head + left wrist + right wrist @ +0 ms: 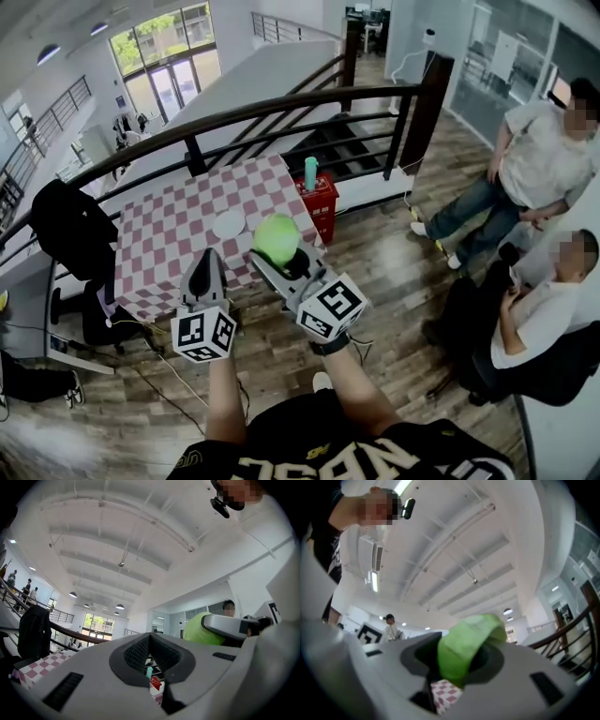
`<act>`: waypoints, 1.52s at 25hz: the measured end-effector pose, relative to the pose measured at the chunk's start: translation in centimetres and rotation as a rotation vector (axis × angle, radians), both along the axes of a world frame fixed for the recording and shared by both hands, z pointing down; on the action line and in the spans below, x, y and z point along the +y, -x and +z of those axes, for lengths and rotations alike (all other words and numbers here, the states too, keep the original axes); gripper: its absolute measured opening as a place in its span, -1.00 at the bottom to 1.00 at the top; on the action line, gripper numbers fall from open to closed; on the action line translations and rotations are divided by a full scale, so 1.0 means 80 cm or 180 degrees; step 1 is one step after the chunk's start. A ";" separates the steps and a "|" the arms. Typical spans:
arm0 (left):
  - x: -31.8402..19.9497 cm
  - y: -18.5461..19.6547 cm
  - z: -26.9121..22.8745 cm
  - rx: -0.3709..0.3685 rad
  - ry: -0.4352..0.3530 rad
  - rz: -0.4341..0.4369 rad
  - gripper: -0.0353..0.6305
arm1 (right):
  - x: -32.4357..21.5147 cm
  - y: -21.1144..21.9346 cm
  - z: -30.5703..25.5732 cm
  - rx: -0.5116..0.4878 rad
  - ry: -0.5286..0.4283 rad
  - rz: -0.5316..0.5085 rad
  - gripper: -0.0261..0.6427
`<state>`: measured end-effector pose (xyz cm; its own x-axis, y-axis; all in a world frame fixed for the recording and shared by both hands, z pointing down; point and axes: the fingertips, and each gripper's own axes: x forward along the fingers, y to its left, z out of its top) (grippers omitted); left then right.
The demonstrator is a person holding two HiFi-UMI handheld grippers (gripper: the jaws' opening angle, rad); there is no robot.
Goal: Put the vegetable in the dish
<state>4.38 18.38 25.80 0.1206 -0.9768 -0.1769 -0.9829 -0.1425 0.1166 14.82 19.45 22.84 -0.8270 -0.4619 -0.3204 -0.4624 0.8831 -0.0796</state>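
1. Head view: The right gripper (279, 255) is held in the air over the near edge of a table (169, 239) with a red-and-white checkered cloth. Its jaws are clamped on a round green vegetable (277, 237).
2. The white dish (228, 224) sits on the cloth just left of the vegetable. The vegetable is beside the dish, not in it.
3. The left gripper (205, 259) hangs to the left of the right one, with its jaws together and nothing in them.
4. Past the table's far corner stands a red crate (320, 202) with a teal bottle (310, 172) upright on it. A black jacket (70, 230) hangs at the table's left, and two people are at the right.
5. Left gripper view: The left gripper (151, 641) points upward with its pads pressed shut on nothing. The vegetable (201, 630) shows at the right, pinched in the right gripper (229, 626).
6. The bottle (148, 672) and the crate (155, 683) show low between the jaw bodies. The checkered table (37, 666) and the jacket (33, 630) are at the left.
7. Right gripper view: The right gripper (459, 665) holds the vegetable (466, 648) between its jaws, which stand partly apart around it. A patch of the checkered table (445, 693) shows below, and a dark railing (567, 637) is at the right.
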 end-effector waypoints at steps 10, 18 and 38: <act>-0.041 -0.025 0.034 -0.0090 0.0154 -0.0224 -0.84 | -0.061 -0.025 0.032 -0.0103 0.0184 -0.0281 -0.49; -0.080 -0.004 0.040 -0.0160 0.0039 -0.0353 -0.84 | -0.105 -0.017 0.056 -0.0086 0.0257 -0.0322 -0.49; -0.299 0.249 0.036 -0.0222 0.0091 0.0104 -0.84 | -0.323 0.235 0.051 -0.0108 0.0355 -0.0322 -0.49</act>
<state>-15.58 -5.56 28.67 0.1634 -0.9767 -0.1390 -0.9837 -0.1721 0.0526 -4.02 -6.37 26.93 -0.8607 -0.4111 -0.3004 -0.3669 0.9098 -0.1940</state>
